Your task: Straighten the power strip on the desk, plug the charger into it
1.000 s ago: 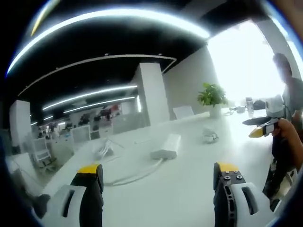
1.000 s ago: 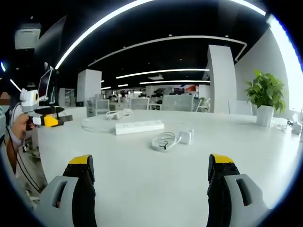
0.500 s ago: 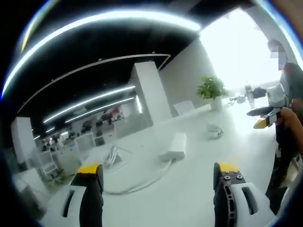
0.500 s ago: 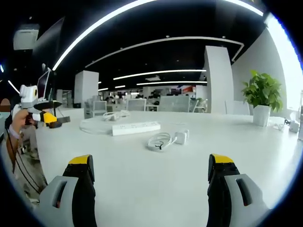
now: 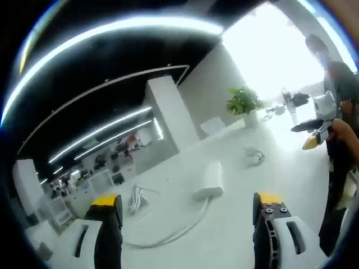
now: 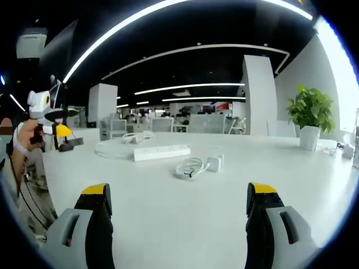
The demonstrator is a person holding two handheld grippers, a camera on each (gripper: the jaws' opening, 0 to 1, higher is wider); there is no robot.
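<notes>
Right gripper view: the right gripper (image 6: pixel 176 210) hangs above the white tabletop (image 6: pixel 185 213) with its jaws spread wide and nothing between them. The white power strip (image 6: pixel 161 152) lies flat on the tabletop well ahead of the jaws, slightly left of their midline, its cable looping away to the left. The white charger (image 6: pixel 213 163) with its coiled cord lies nearer, just right of the strip and apart from it, in line with the gap between the jaws. A potted plant (image 6: pixel 310 120) stands far right. The left gripper (image 6: pixel 53 120) shows at the left edge, held in a hand. Left gripper view: the left gripper (image 5: pixel 188 213) has its jaws open and empty; the power strip (image 5: pixel 208 180) lies ahead, between them and well apart, with the charger (image 5: pixel 253 156) beyond to the right and the right gripper (image 5: pixel 314 131) at the right edge.
</notes>
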